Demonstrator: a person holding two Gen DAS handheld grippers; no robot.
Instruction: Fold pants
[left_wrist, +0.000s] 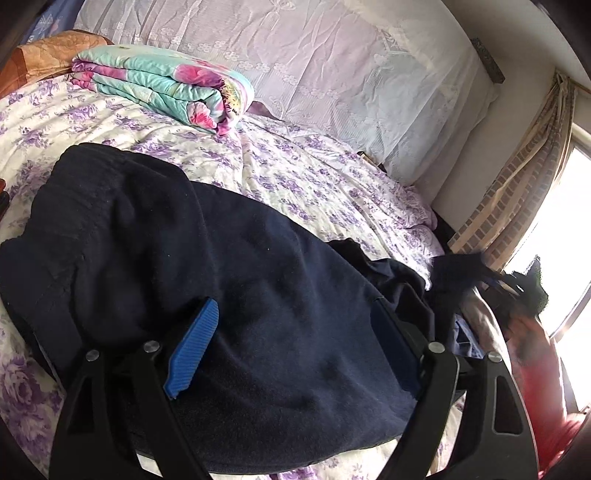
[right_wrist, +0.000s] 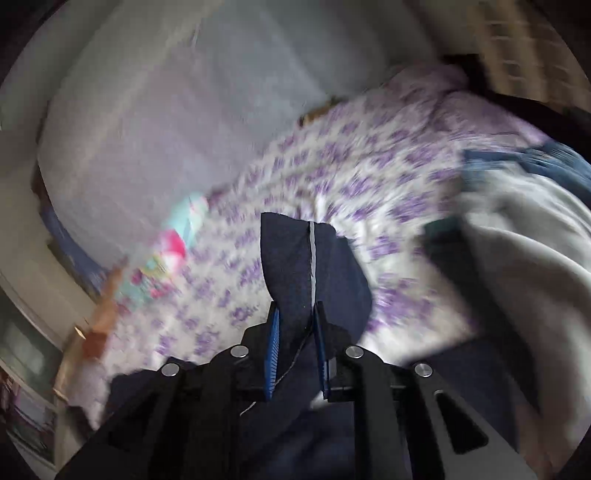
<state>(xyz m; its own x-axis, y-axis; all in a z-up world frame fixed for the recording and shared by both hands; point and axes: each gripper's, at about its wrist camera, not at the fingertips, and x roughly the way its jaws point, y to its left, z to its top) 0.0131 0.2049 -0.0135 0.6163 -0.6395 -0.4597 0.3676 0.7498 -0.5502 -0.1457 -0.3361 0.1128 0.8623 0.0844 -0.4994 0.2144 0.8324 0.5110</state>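
Note:
Dark navy pants (left_wrist: 192, 266) lie spread on the floral bedsheet (left_wrist: 303, 166). My left gripper (left_wrist: 295, 314) is open just above them, its blue fingers (left_wrist: 192, 350) wide apart over the cloth. In the right wrist view my right gripper (right_wrist: 297, 314) is shut on a leg end of the pants (right_wrist: 291, 254), which has a light seam stripe and stands up between the blue pads. It holds the leg above the bed. That view is blurred by motion. The right gripper also shows far right in the left wrist view (left_wrist: 517, 284).
A folded floral quilt (left_wrist: 166, 85) lies at the back of the bed. A lace-covered pillow or headboard (left_wrist: 332, 66) stands behind. A curtain and bright window (left_wrist: 535, 184) are at the right. Grey and blue clothes (right_wrist: 517, 221) lie on the bed's right side.

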